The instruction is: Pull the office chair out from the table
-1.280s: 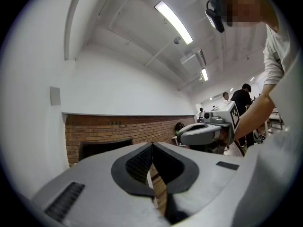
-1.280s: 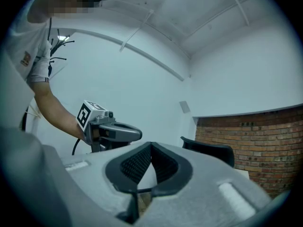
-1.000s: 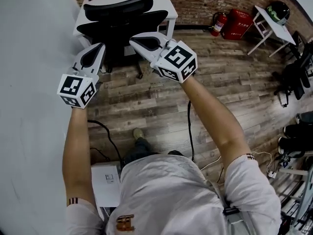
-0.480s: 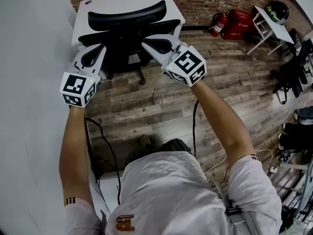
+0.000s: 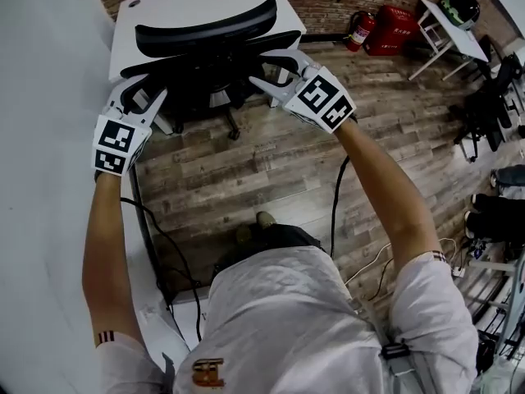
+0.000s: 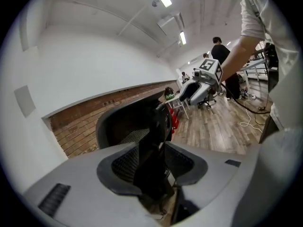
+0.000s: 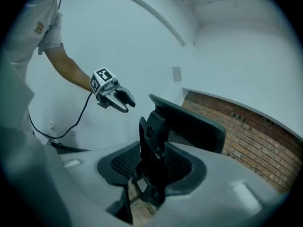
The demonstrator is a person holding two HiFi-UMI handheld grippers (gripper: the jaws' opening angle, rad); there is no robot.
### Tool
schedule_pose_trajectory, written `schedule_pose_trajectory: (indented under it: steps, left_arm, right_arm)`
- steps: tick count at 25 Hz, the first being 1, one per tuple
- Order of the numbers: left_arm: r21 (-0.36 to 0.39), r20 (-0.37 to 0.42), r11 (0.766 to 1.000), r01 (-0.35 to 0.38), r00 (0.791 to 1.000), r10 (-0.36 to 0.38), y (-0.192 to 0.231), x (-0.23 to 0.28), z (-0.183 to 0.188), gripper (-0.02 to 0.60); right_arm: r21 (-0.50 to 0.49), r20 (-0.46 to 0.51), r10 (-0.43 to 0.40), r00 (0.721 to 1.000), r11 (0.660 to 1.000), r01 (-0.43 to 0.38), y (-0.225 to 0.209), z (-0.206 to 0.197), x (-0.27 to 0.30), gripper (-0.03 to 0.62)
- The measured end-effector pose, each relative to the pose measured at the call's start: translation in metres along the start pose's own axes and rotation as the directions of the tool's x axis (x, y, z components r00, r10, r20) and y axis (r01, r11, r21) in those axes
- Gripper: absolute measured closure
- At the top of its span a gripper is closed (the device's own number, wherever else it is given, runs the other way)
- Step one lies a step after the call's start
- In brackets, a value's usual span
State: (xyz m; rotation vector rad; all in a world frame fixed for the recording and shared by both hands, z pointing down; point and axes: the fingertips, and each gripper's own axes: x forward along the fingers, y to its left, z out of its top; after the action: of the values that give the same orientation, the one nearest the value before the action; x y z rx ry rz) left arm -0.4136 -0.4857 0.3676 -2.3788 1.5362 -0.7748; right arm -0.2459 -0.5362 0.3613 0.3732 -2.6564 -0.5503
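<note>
A black office chair [image 5: 205, 56] stands pushed in under the white table [image 5: 189, 2], its back towards me. My left gripper [image 5: 139, 98] is at the left side of the chair back. Its jaws are opening, with a dark upright edge of the chair [image 6: 154, 141] between them. My right gripper [image 5: 267, 68] is at the right side of the back. Its jaws are also opening, around the chair's black side part [image 7: 154, 136]. The pads do not visibly press on either side. Each gripper view shows the other gripper: the right gripper [image 6: 201, 84] and the left gripper [image 7: 113, 96].
A white wall [image 5: 41, 179] runs close along the left. A brick wall is behind the table. A red fire extinguisher [image 5: 361, 29], a red box [image 5: 395, 27] and a small white table [image 5: 447, 31] stand at the back right. Cables [image 5: 336, 212] lie on the wood floor.
Both grippers have moved forward and down to the chair back. Their jaws, shut before, now stand apart around its two sides.
</note>
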Motion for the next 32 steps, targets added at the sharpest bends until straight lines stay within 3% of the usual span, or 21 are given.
schedule_pose_trajectory:
  steps: [6, 12, 21, 27, 32]
  left_arm:
    - [0.072, -0.096, 0.997, 0.004, 0.995, 0.003, 0.021, 0.015, -0.026, 0.356]
    - [0.153, -0.236, 0.987, 0.043, 0.972, -0.005, 0.046, 0.033, -0.061, 0.317]
    - [0.242, -0.400, 0.960, 0.143, 0.916, -0.035, 0.076, 0.063, -0.107, 0.282]
    - [0.278, -0.480, 0.933, 0.229, 0.875, -0.072, 0.081, 0.086, -0.131, 0.282]
    - [0.280, -0.545, 0.911, 0.304, 0.831, -0.110, 0.080, 0.102, -0.150, 0.282]
  right_arm:
    - [-0.021, -0.096, 0.002, 0.995, 1.000, -0.004, -0.024, -0.027, 0.006, 0.378]
    - [-0.076, -0.222, -0.002, 0.975, 0.997, -0.015, -0.060, -0.062, 0.020, 0.315]
    - [-0.177, -0.450, 0.041, 0.892, 0.975, -0.135, -0.109, -0.119, 0.038, 0.286]
    - [-0.230, -0.565, 0.101, 0.819, 0.934, -0.274, -0.120, -0.157, 0.058, 0.284]
    - [-0.258, -0.605, 0.137, 0.784, 0.898, -0.356, -0.124, -0.178, 0.075, 0.286]
